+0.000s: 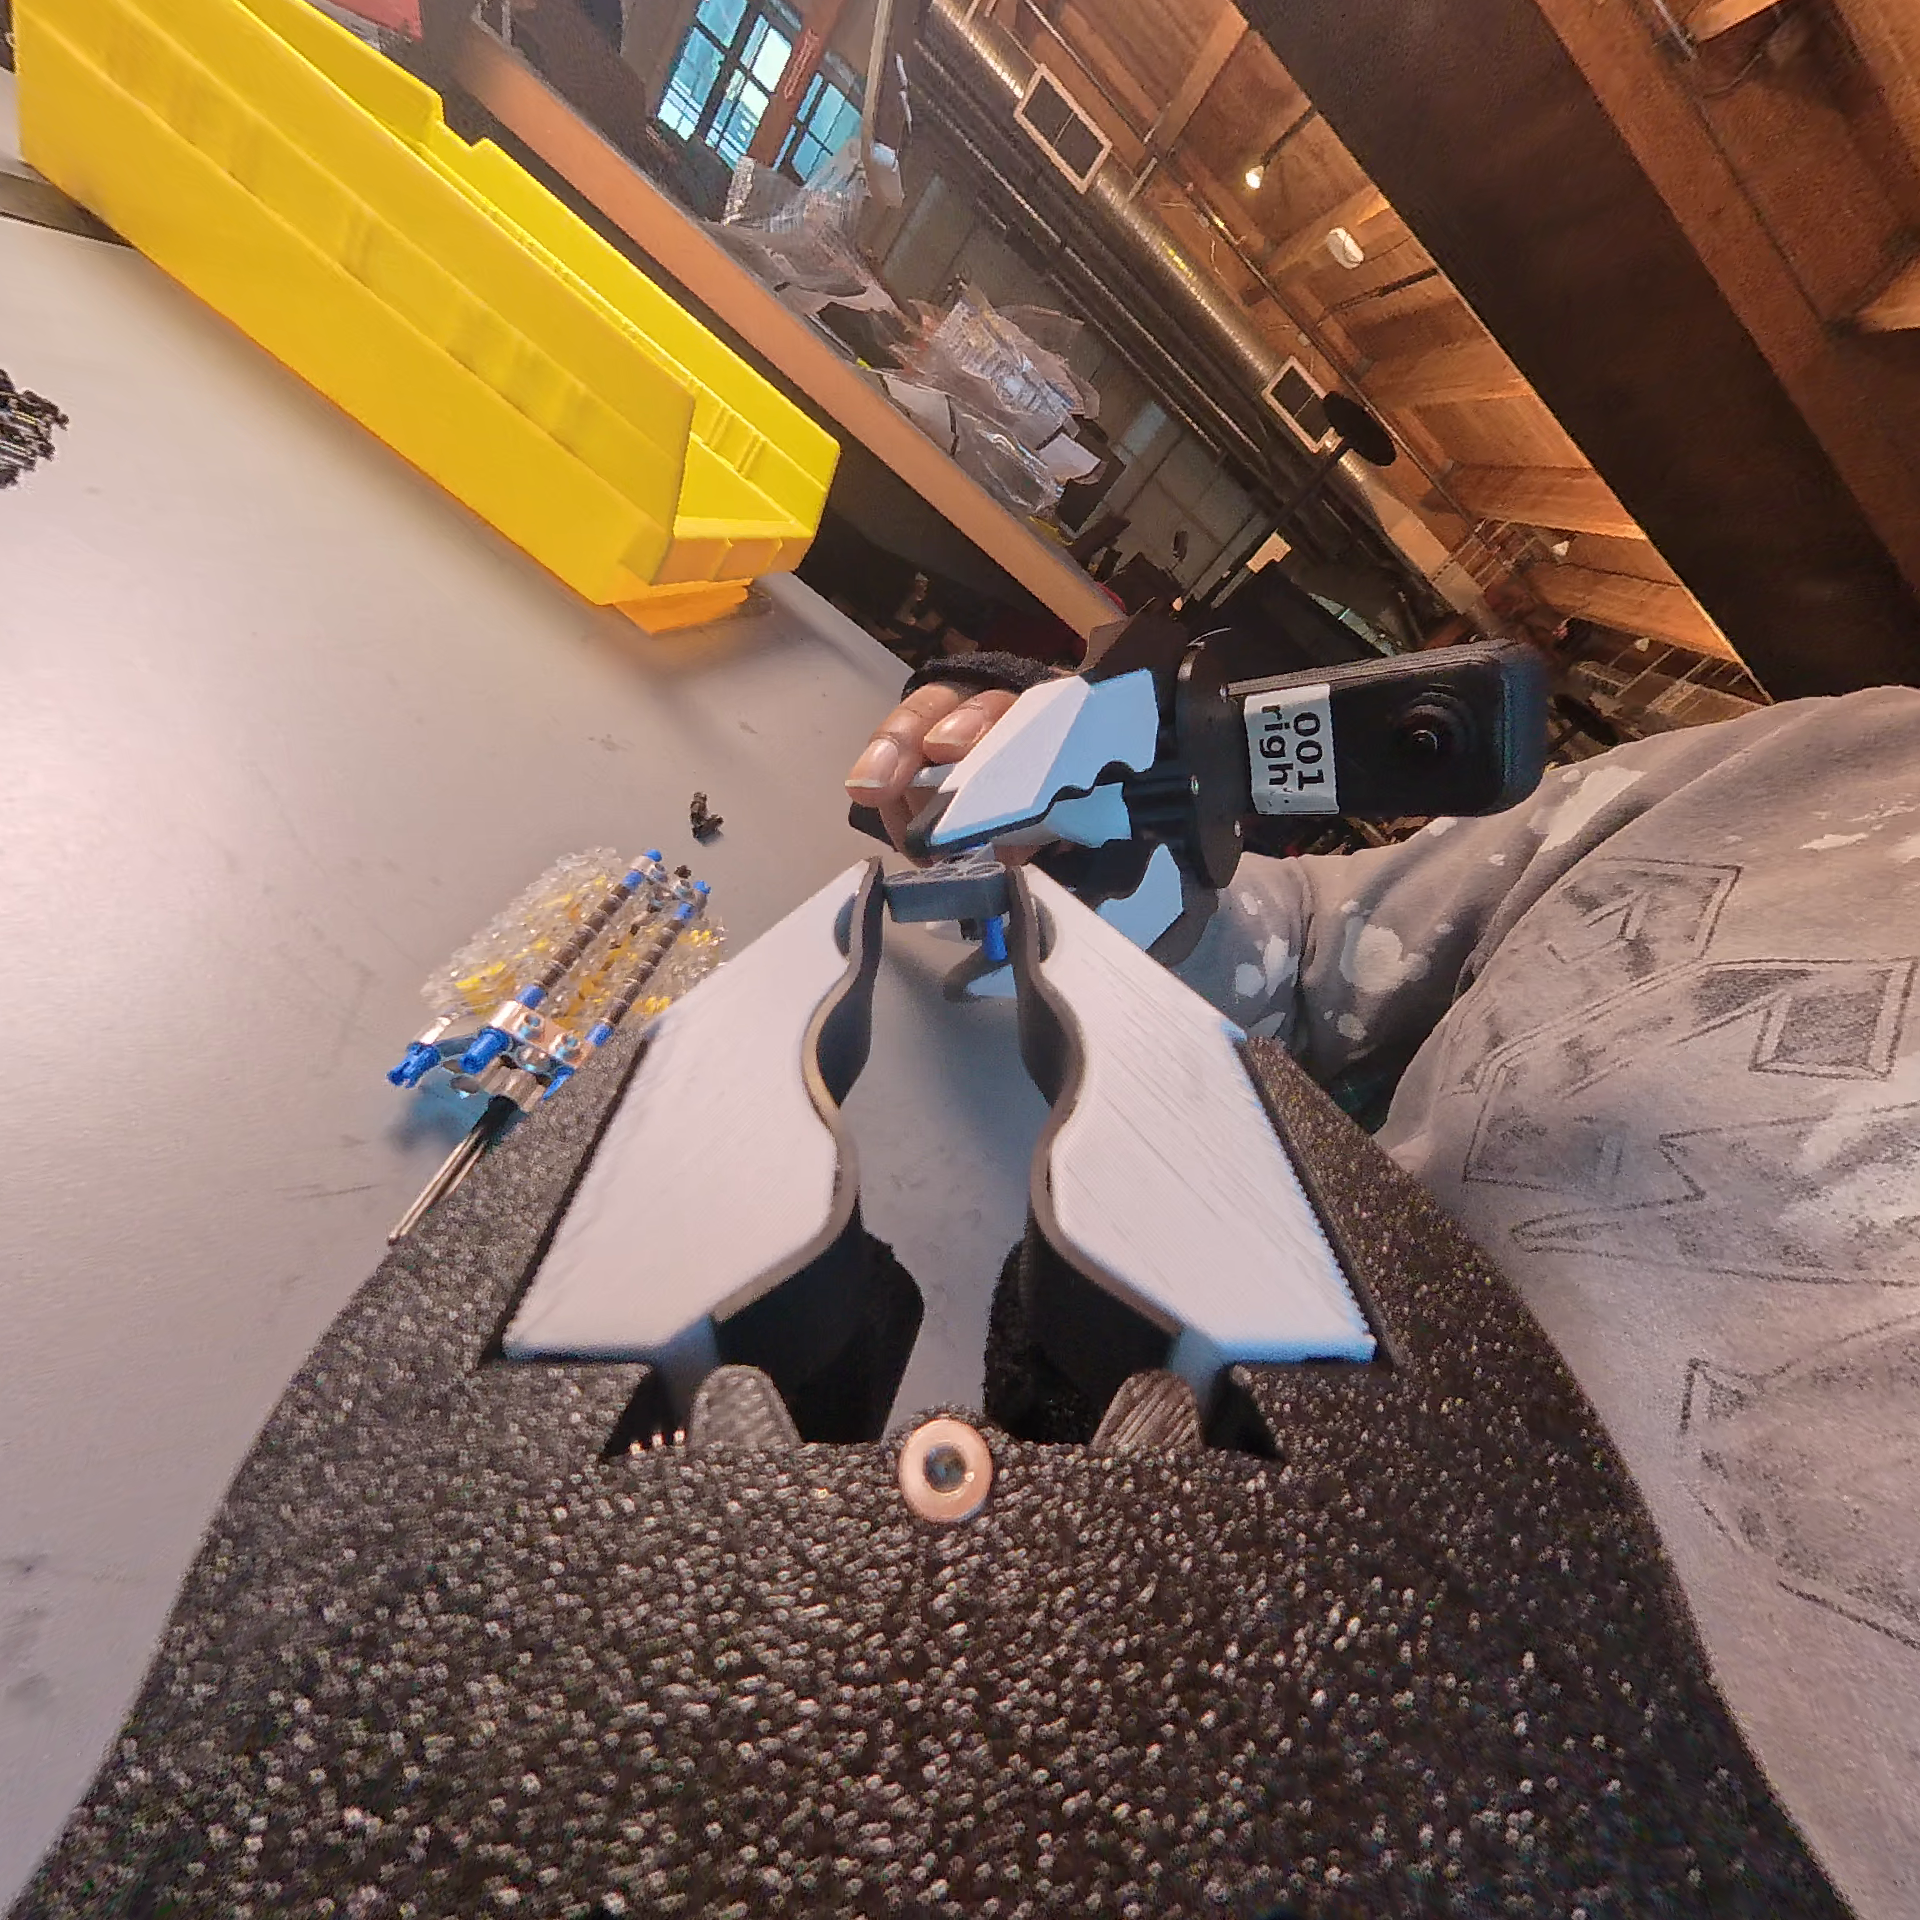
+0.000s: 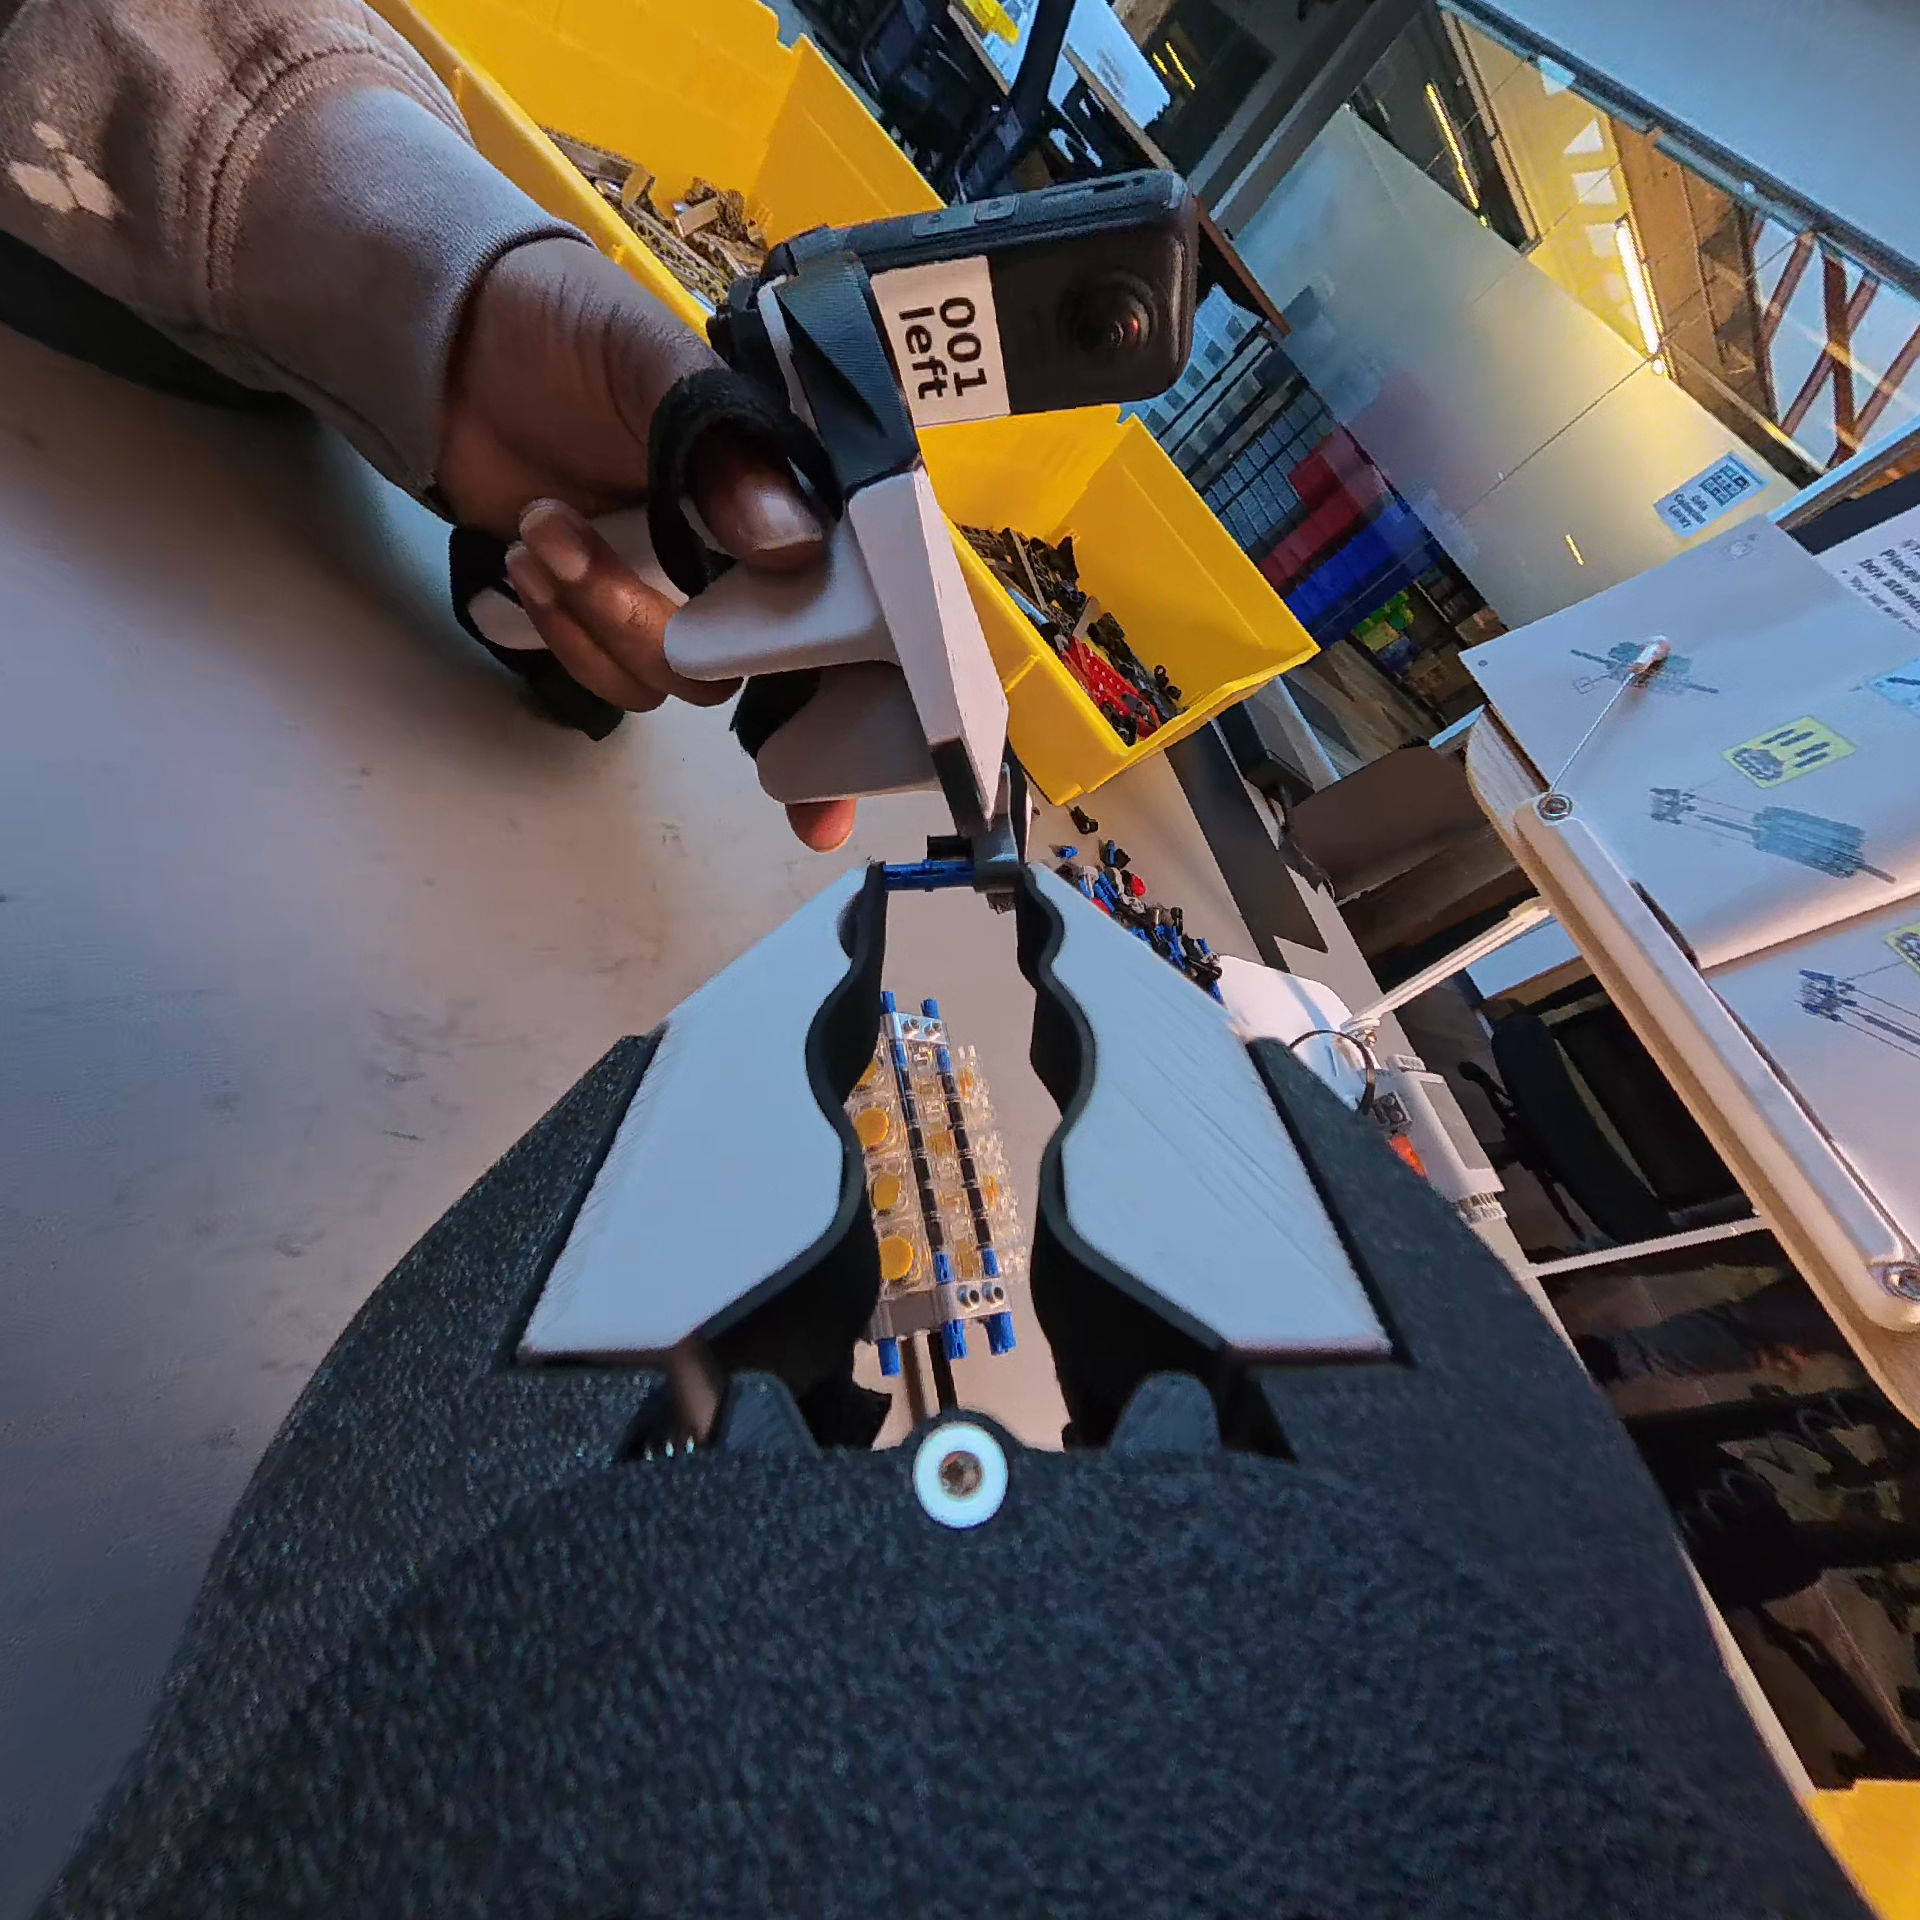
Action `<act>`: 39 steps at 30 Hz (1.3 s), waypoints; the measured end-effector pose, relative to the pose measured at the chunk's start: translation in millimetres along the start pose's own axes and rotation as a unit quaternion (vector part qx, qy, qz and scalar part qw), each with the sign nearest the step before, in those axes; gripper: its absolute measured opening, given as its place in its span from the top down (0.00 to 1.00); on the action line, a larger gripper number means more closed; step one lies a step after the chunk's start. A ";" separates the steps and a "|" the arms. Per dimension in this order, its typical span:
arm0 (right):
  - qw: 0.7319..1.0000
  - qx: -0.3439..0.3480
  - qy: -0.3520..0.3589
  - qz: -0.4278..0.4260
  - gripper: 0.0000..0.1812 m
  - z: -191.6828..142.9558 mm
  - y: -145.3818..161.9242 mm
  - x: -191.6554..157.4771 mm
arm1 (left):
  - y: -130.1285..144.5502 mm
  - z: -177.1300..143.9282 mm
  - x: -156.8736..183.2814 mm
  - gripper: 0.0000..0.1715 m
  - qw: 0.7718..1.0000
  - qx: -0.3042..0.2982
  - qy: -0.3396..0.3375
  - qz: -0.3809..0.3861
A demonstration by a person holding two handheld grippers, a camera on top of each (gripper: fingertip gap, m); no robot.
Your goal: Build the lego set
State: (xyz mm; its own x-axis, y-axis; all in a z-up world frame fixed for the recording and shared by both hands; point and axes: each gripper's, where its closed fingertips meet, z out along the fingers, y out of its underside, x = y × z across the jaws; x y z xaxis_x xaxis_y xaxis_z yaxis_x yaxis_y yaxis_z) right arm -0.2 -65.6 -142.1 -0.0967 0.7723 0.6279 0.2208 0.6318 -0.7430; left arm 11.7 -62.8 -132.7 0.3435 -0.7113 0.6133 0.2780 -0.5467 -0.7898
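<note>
here the left gripper (image 1: 948, 899) has its jaws clamped on a small grey block (image 1: 940, 896) at the very tips, with a blue pin (image 1: 994, 935) sticking out of the block's underside. the right gripper (image 2: 948, 875) has its jaws closed on that same blue pin (image 2: 925, 873), which spans the gap between its tips; the grey block (image 2: 995, 868) sits at the pin's right end. the two grippers meet tip to tip above the grey table (image 1: 208, 779), each held in a hand (image 2: 582, 499).

below and beside them on the table lies a clear-and-yellow brick assembly (image 2: 930, 1164) with blue-tipped dark rods running along it. a yellow bin (image 2: 1132, 582) holding mixed small parts stands at the table's far edge, with loose pieces (image 2: 1143, 914) scattered near it. a sheet with drawings (image 2: 1714, 748) rests on a board to the right.
</note>
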 end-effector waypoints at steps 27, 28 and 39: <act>0.996 0.016 -0.082 0.043 0.88 -3.6 -0.4 -21.4 | 27.0 -0.3 4.0 0.89 0.995 -0.094 0.014 0.011; 0.995 0.018 -0.087 0.043 0.88 -4.0 -1.1 -22.8 | 30.2 0.1 4.6 0.92 0.994 -0.103 0.017 0.008; 0.985 0.021 -0.114 0.132 0.90 -4.7 -2.4 -21.9 | 32.2 1.2 -0.4 0.94 0.990 -0.114 -0.024 0.084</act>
State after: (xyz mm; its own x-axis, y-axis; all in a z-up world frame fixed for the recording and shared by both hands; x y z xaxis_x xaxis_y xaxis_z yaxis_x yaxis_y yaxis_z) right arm 5.9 -84.4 -153.1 -0.2578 0.9014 0.3478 0.2269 0.4064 -0.8851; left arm 21.5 -79.6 -158.4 0.4105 -0.7818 0.4693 0.0058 -0.5125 -0.8587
